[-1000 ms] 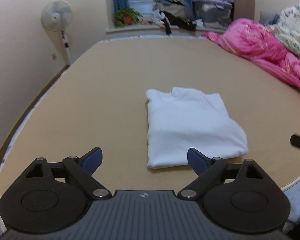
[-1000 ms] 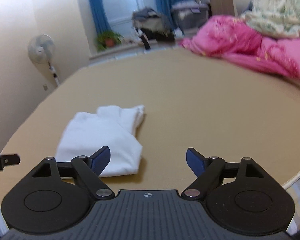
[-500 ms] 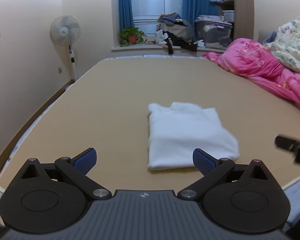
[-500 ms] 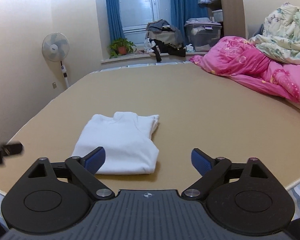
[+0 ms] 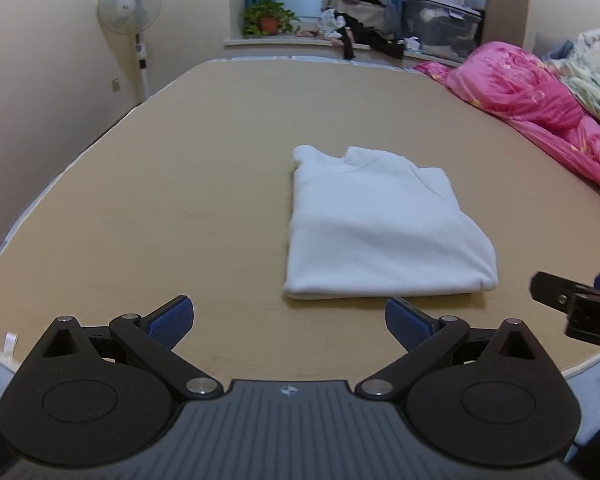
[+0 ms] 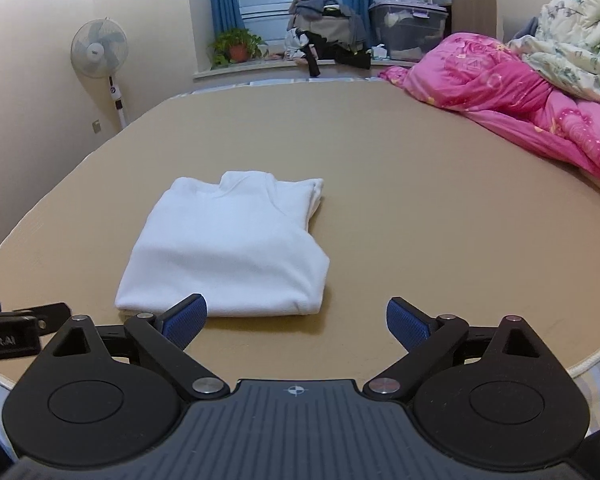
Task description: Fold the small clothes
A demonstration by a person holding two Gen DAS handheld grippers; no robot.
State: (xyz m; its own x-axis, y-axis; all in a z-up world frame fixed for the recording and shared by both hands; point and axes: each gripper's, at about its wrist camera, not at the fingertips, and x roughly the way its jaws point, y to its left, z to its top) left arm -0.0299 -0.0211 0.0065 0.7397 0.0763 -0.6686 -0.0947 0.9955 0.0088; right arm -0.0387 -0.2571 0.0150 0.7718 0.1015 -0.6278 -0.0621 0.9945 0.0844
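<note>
Garment check: I see the white top (image 5: 384,224) folded flat on the tan bed (image 5: 179,200). My left gripper (image 5: 287,318) and right gripper (image 6: 295,320) sit just short of its near edge, jaws wide apart, having just opened, nothing between them.

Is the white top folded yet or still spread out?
Folded. The white top lies on the bed as a compact rectangle, collar at the far end, layered edges showing along its near side.

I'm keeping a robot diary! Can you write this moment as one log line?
white top: folded, flat on bed | left gripper: open, empty | right gripper: open, empty | both short of top
</note>
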